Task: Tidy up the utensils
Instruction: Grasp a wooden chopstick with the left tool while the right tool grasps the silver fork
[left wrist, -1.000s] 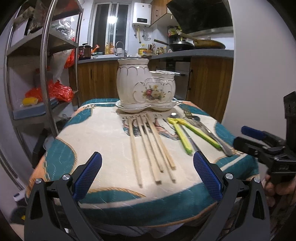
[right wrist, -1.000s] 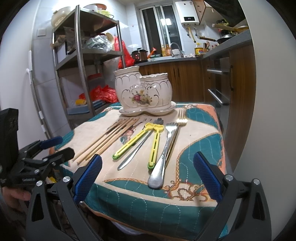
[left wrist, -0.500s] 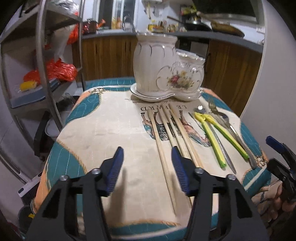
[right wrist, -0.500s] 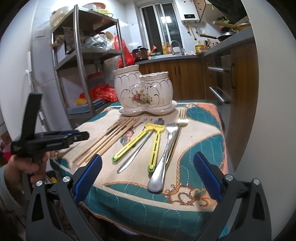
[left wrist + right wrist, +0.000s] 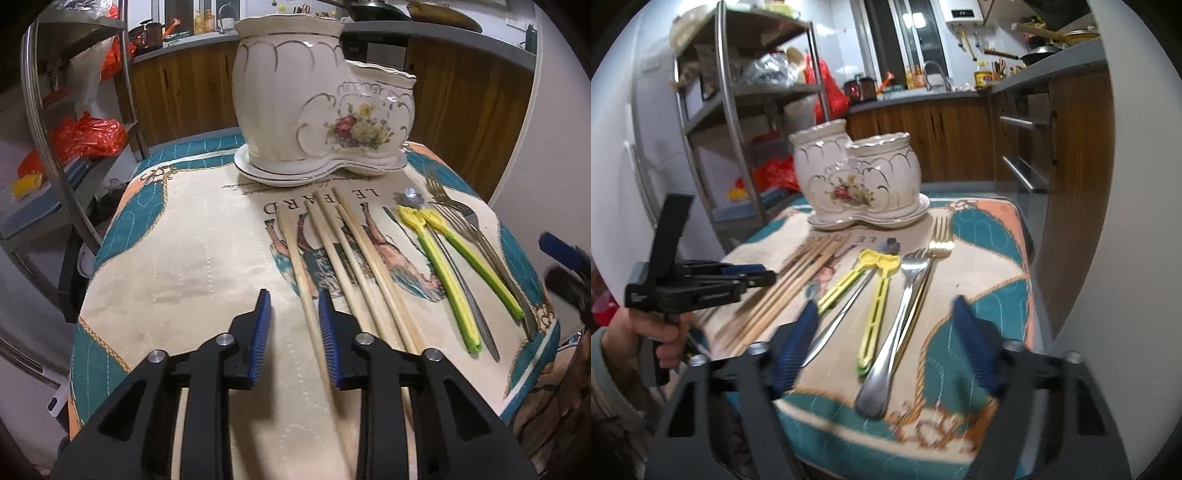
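Table (image 5: 192, 258): covered by a printed cloth; every utensil is laid flat on it, none yet stored.

Holder (image 5: 317, 99): white ceramic, two compartments, flowered front, set on a matching saucer well ahead of both claws.

Chopsticks (image 5: 347, 251): a bundle of wooden sticks; the leftmost is seen between the blue pads of the left claw (image 5: 294, 334), just beside its right pad.

Left claw: jaws narrowed and closing, contact not yet certain.

Right claw (image 5: 886, 343): jaws about half apart and closing, nothing gripped; spoon (image 5: 890, 347), gold fork (image 5: 938, 240), yellow tongs (image 5: 875, 302) and knife (image 5: 838, 325) are found between and just ahead of its fingers.

Step judged: first pick-up of a chopstick. Next move calls for a firm pinch, a lift, and tilting upright over the tall compartment.

Views: only the right view shows the person's hand (image 5: 661, 332) behind the left claw; only the left view shows the stick between the pads.
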The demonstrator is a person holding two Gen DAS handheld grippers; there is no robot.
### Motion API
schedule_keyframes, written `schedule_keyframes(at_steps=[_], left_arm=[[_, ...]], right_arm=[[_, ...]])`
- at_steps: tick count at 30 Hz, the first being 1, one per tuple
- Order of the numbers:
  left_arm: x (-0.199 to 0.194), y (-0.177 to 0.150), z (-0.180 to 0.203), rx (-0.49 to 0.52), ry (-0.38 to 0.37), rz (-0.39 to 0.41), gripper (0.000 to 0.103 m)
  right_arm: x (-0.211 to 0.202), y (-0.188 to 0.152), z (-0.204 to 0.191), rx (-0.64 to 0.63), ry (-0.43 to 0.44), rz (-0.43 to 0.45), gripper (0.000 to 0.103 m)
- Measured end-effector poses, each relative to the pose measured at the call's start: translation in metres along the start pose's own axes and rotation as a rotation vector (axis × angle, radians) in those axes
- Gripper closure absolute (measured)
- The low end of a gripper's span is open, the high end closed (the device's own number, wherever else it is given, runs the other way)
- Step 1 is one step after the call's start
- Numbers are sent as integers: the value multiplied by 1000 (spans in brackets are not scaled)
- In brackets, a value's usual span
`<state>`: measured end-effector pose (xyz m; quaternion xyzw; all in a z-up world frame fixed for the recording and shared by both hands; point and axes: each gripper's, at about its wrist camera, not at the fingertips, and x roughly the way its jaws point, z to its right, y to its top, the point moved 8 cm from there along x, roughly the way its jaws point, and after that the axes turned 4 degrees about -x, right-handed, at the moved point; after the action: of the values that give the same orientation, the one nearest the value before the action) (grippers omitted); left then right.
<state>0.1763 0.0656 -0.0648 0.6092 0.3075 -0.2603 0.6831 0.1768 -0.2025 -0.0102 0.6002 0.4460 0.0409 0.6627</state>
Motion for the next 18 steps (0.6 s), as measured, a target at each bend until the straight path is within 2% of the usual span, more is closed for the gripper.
schedule_keyframes(at_steps=[4,7,10,18], left_arm=[[-1,0,-6,-16,-7,6,84],[-2,1,-10,-25,-10,11,85],[-4,0,-12,-26,-7,18,85],[-6,-1,-15,-32,-17,23,85]], right_arm=[[27,7,5,-50,-25,-86,61],[46,8,5,-81,-39,-144,69],[57,6,3,-98,-47,-182,73],[69,9,0,-113,-61,-247,76]])
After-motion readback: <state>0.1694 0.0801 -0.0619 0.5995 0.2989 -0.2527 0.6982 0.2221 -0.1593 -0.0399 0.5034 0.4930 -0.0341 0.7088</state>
